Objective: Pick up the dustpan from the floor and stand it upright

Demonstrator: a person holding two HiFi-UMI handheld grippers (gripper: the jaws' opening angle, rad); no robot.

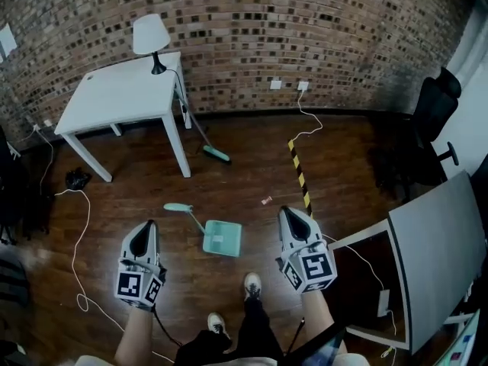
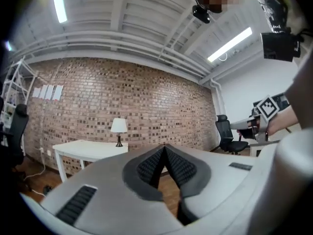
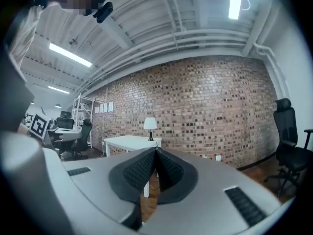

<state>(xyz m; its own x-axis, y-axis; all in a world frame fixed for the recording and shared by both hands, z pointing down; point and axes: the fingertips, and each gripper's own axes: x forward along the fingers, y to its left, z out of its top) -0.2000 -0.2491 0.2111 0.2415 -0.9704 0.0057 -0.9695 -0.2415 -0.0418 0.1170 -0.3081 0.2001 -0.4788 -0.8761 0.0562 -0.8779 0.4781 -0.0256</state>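
A mint-green dustpan (image 1: 221, 238) lies flat on the wooden floor between my two grippers, its long handle (image 1: 183, 210) pointing up-left. My left gripper (image 1: 142, 235) is held level to the dustpan's left, well above the floor, jaws shut and empty. To the right of the dustpan my right gripper (image 1: 291, 221) is also level, shut and empty. In the left gripper view the left gripper (image 2: 164, 151) has its pads meeting at the tips, facing the brick wall. The right gripper (image 3: 156, 152) looks the same in its own view. Neither gripper view shows the dustpan.
A white table (image 1: 122, 94) with a lamp (image 1: 151, 36) stands at the back left. A broom (image 1: 206, 142) leans at its leg. Cables (image 1: 76, 235) trail across the floor. A grey desk (image 1: 435, 242) is at right, a black office chair (image 1: 431, 109) behind it. My shoes (image 1: 252, 284) are below.
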